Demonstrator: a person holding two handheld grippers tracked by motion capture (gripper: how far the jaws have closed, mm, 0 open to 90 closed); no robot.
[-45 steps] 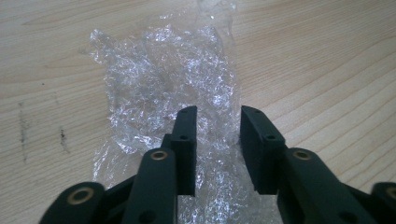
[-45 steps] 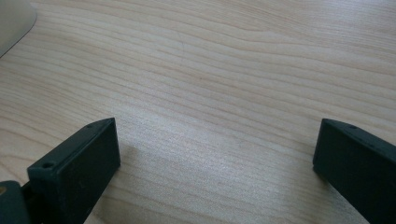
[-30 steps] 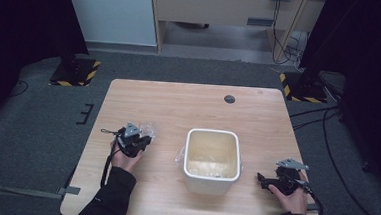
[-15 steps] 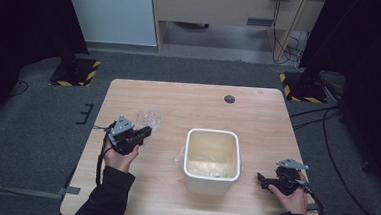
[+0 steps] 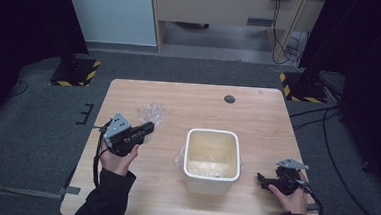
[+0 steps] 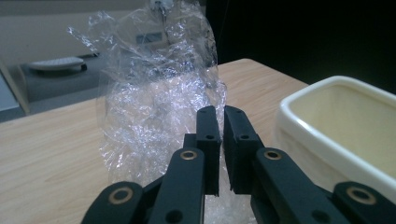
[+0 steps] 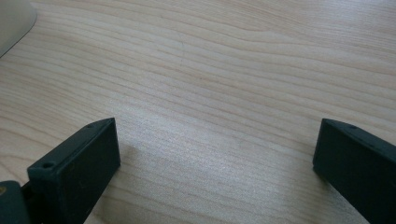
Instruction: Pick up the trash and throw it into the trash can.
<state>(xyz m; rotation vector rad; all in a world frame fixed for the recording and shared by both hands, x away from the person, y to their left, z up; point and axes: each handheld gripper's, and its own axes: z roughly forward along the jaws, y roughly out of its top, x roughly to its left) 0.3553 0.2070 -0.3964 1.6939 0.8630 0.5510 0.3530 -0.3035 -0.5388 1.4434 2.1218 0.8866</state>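
A crumpled sheet of clear plastic (image 5: 151,112) stands up from the tips of my left gripper (image 5: 148,127), over the left half of the wooden table (image 5: 257,121). In the left gripper view the jaws are pressed almost together on the plastic's (image 6: 154,93) lower part, so the left gripper (image 6: 215,140) is shut on it. A white square tub (image 5: 211,159) sits mid-table, and its rim (image 6: 327,121) is to the right of the jaws. My right gripper (image 5: 262,180) rests open on bare wood at the front right, nothing between its jaws (image 7: 215,154).
More clear plastic lies in the tub's bottom and a scrap (image 5: 180,156) sticks out at its left side. A small black disc (image 5: 229,99) is set in the table near the far edge. Dark floor and cables surround the table.
My left gripper has lifted a little and moved slightly left, raising the clear plastic higher above the table. The right gripper and the tub have not moved.
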